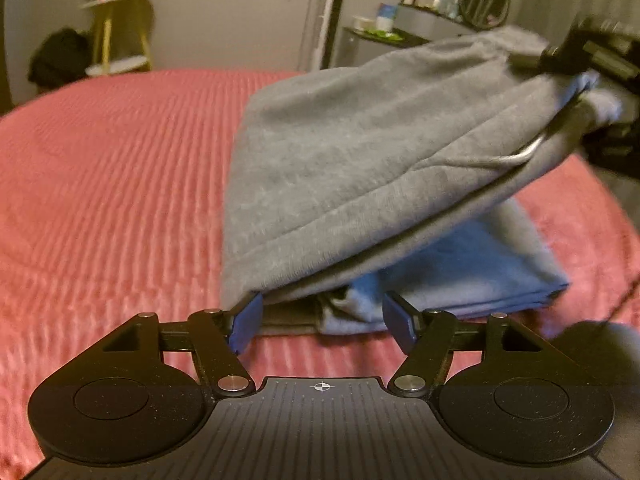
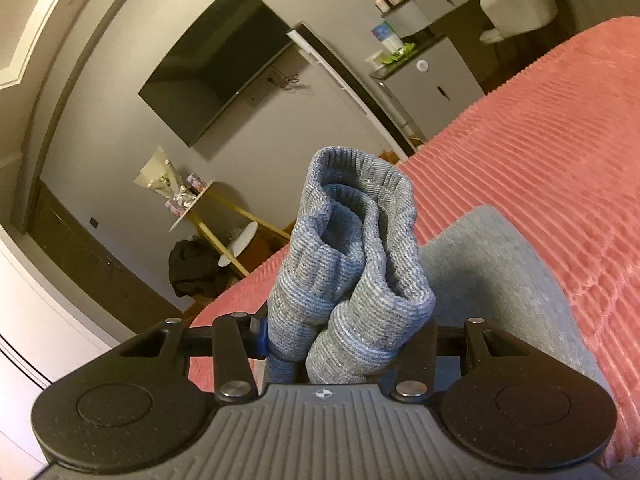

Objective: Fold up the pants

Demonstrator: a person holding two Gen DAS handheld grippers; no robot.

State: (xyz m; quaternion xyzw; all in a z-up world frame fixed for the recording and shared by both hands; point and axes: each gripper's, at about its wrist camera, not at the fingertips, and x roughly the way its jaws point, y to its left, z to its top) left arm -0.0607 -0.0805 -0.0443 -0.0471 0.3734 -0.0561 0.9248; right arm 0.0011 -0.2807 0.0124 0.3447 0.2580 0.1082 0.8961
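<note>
Grey sweatpants (image 1: 340,168) lie partly folded on the pink ribbed bedspread (image 1: 112,184). Their upper layer is lifted toward the right, where my right gripper (image 1: 600,60) holds it in the air. My left gripper (image 1: 324,320) is open at the near edge of the pants, its blue pads on either side of the lower folded layer, with the left pad (image 1: 246,322) touching the fabric. In the right wrist view my right gripper (image 2: 332,344) is shut on the bunched ribbed cuffs (image 2: 352,248) of the pants, above the rest of the pants (image 2: 500,280).
The bedspread (image 2: 540,140) stretches wide to the left of the pants. Beyond the bed stand a small round side table (image 1: 116,28), a dark bag (image 1: 60,58) on the floor, a grey cabinet (image 1: 384,40) with bottles, and a wall TV (image 2: 216,64).
</note>
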